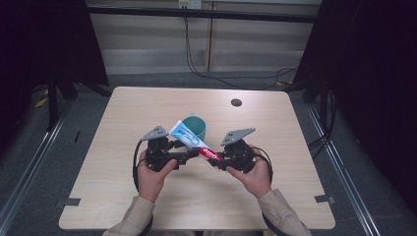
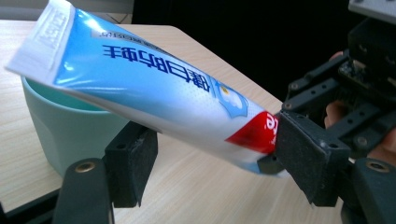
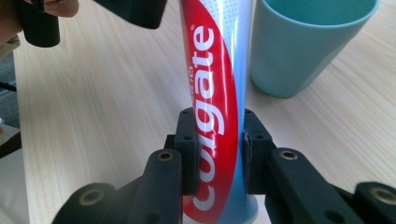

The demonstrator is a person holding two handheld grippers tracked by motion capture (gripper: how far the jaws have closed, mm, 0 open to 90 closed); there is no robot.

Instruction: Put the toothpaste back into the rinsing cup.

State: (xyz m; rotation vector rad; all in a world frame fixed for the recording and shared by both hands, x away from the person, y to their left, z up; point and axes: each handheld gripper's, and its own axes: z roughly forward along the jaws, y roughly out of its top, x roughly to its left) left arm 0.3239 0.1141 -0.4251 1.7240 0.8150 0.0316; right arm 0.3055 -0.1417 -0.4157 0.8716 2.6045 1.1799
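A blue, white and red toothpaste tube [image 1: 189, 137] slants over the table, its flat crimped end up by a teal cup [image 1: 197, 125]. My right gripper [image 1: 216, 160] is shut on the tube's red lower part [image 3: 212, 93], with a pad pressed against each side [image 3: 217, 149]. My left gripper [image 1: 191, 153] reaches in from the left. Its jaws straddle the tube [image 2: 154, 88] near the red band and stand open [image 2: 217, 158], wider than the tube. The cup [image 2: 60, 135] stands upright just behind the tube and looks empty [image 3: 303, 46].
The light wooden table [image 1: 123, 196] has bare room on every side of the hands. A small dark hole [image 1: 236, 102] sits near its far right edge. Cables [image 1: 231, 76] lie on the floor beyond, and dark curtains flank the table.
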